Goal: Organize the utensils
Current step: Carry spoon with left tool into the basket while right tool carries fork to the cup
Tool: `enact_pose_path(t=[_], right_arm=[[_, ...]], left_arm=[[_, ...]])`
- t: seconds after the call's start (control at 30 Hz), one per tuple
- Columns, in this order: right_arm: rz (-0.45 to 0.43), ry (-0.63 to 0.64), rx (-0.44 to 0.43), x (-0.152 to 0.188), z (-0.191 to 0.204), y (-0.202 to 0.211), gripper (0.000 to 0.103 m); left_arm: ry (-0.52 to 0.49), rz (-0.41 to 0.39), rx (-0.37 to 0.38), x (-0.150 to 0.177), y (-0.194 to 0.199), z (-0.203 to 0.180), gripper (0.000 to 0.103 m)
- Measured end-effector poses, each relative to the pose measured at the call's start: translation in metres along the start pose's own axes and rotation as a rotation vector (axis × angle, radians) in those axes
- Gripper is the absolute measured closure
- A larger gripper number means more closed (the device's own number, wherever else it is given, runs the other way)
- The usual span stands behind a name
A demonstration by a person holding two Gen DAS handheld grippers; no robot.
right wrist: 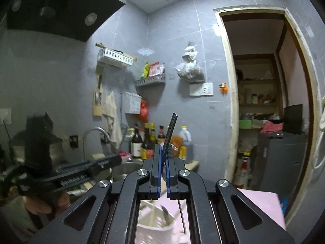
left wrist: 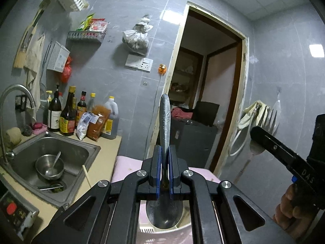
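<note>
In the left wrist view my left gripper point(left wrist: 165, 152) is shut on a metal spoon point(left wrist: 165, 118). Its handle stands up past the blue pads and its bowl hangs below them. To the right, my right gripper point(left wrist: 256, 135) holds a metal fork point(left wrist: 271, 120) with the tines up. In the right wrist view my right gripper point(right wrist: 163, 152) is shut on that fork point(right wrist: 171, 130), seen edge-on, with its thin handle running down below the pads. My left gripper point(right wrist: 115, 160) shows blurred at the left. A white slotted holder point(right wrist: 156, 226) stands on a pink surface point(right wrist: 262, 203) below.
A steel sink point(left wrist: 85, 148) at the left holds a bowl point(left wrist: 49, 166) with a spoon in it. Several sauce bottles point(left wrist: 69, 113) line the counter behind it. Wall racks point(left wrist: 85, 35) and a range hood point(right wrist: 61, 10) hang above. An open doorway point(left wrist: 209, 93) lies ahead.
</note>
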State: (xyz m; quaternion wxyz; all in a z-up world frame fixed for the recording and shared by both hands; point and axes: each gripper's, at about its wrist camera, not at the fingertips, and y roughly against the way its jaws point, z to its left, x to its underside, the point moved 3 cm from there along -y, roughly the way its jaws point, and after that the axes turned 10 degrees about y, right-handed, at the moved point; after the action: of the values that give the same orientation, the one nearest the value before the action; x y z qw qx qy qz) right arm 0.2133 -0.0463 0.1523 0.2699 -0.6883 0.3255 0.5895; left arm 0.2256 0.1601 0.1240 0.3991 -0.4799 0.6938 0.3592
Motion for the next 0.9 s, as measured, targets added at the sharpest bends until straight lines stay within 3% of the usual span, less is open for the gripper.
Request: enact_pose_path(t=[0.37, 0.57, 0.9], right_arm=[[0.064, -0.101, -0.076, 0.007, 0.003, -0.057, 0.102], [0.094, -0.141, -0.094, 0.019, -0.002, -0.065, 0.102], [0.103, -0.191, -0.122, 0.021, -0.008, -0.070, 0.102]], left_arm=[[0.132, 0.029, -0.028, 0.008, -0.021, 0.047, 0.099], [0.200, 0.044, -0.044, 0.016, -0.026, 0.063, 0.099], [0.159, 0.056, -0.100, 0.036, -0.032, 0.055, 0.099]])
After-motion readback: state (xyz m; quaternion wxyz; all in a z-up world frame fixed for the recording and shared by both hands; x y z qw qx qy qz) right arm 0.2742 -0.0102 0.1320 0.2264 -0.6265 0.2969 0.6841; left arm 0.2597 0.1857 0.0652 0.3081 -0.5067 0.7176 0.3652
